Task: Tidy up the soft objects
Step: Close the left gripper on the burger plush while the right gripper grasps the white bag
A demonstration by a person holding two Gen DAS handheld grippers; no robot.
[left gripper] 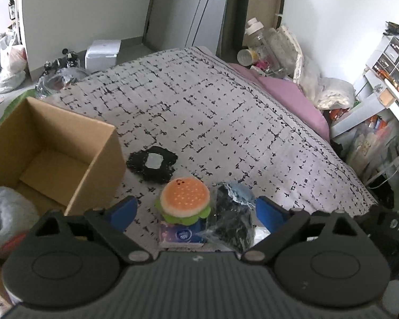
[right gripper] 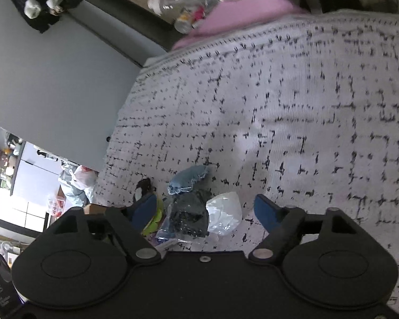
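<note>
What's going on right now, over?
Left gripper open above burger plush. Right gripper open, empty. Cardboard box open beside. Nothing blocking.

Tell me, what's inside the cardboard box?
In the cardboard box, a fluffy grey plush sits in the near corner, with something red beneath it. The left gripper hides the rest there.

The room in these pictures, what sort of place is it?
Most likely a lived-in bedroom. The toys lie on a bed with a patterned cover, a pink pillow sits at its far end, and a cluttered desk with small drawers stands alongside. Bags sit on the floor.
</note>
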